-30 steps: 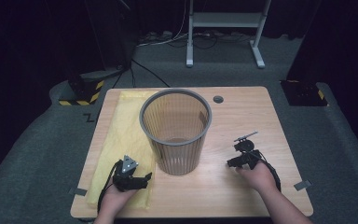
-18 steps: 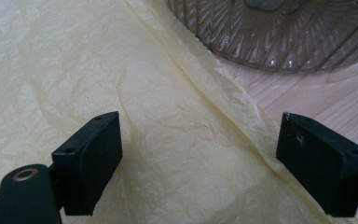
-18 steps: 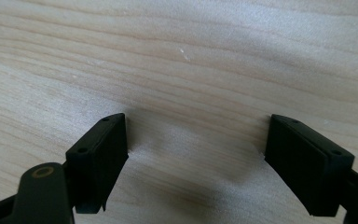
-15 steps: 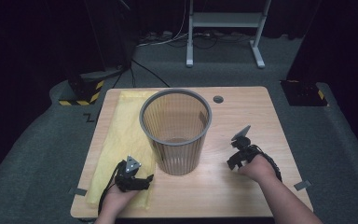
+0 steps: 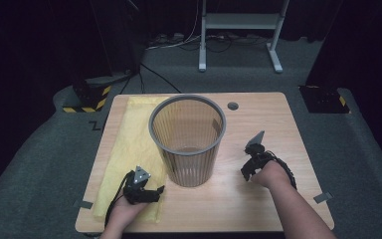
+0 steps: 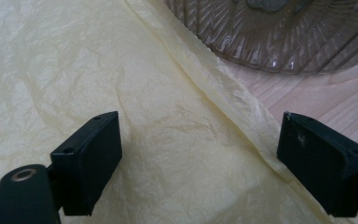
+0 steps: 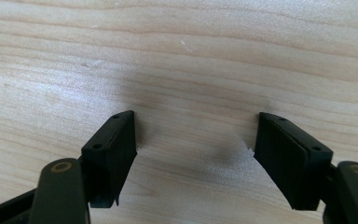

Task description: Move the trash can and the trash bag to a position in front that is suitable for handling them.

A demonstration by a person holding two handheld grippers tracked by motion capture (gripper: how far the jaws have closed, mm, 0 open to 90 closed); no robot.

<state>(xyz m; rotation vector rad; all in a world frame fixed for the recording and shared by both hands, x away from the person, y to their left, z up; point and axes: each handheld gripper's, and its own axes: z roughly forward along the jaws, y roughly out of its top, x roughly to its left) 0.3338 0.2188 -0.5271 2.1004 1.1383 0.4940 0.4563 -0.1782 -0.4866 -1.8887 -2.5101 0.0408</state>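
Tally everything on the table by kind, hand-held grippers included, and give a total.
Grey ribbed wastebasket: 1
Pale yellow bag: 1
Hand-held gripper: 2, left hand-held gripper open over the bag, right hand-held gripper open over bare wooden table
Total: 4

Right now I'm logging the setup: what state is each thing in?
Waste basket: upright, looks empty.
Yellow bag: flat on the table, crinkled, beside the basket.
Left gripper: open over the bag's edge.
Right gripper: open over bare table, jaws just closing, nothing between.

A pale wooden tabletop [image 5: 258, 199] stands on grey carpet [image 5: 40, 164]. Beyond its far edge rise the white legs of a stand [image 5: 238, 30], with loose cables [image 5: 179, 42] nearby. Yellow-and-black striped blocks [image 5: 87, 102] lie at far left.
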